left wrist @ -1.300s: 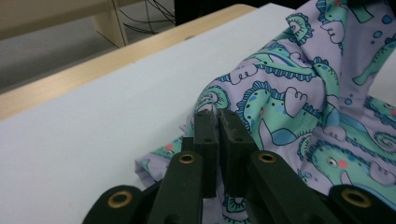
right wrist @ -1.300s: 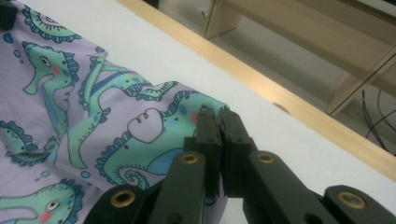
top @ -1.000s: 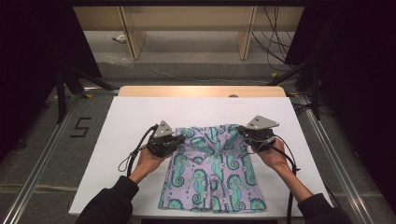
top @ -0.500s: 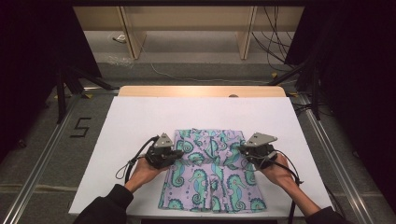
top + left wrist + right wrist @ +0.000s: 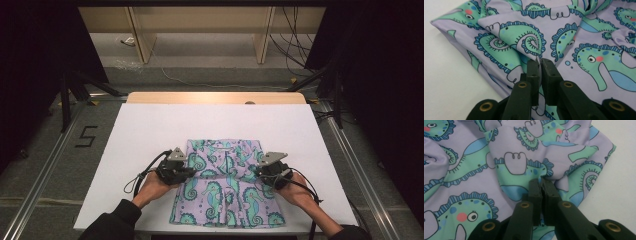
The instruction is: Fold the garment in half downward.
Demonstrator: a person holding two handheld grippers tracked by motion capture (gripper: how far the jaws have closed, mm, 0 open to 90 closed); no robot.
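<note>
Lilac shorts (image 5: 225, 192) printed with green seahorses lie on the white table top (image 5: 150, 125), their far part folded over toward the person. My left gripper (image 5: 192, 171) is at the cloth's left edge and my right gripper (image 5: 259, 173) at its right edge. In the left gripper view the shorts (image 5: 529, 35) are pinched in a fold by the left gripper (image 5: 540, 61), jaws pressed together. In the right gripper view the right gripper (image 5: 541, 181) is likewise shut on a bunched fold of the shorts (image 5: 519, 167). A hand holds each gripper.
Bare white table surface lies beyond and beside the shorts. Metal rails (image 5: 47, 170) run along both sides of the table. A "5" mark (image 5: 86, 136) is on the floor at left. Wooden furniture legs (image 5: 142, 40) and cables (image 5: 290, 30) sit behind the table.
Both grippers have come toward the person and sunk lower, carrying the far edge of the shorts with them, so the cloth now lies folded and shorter.
</note>
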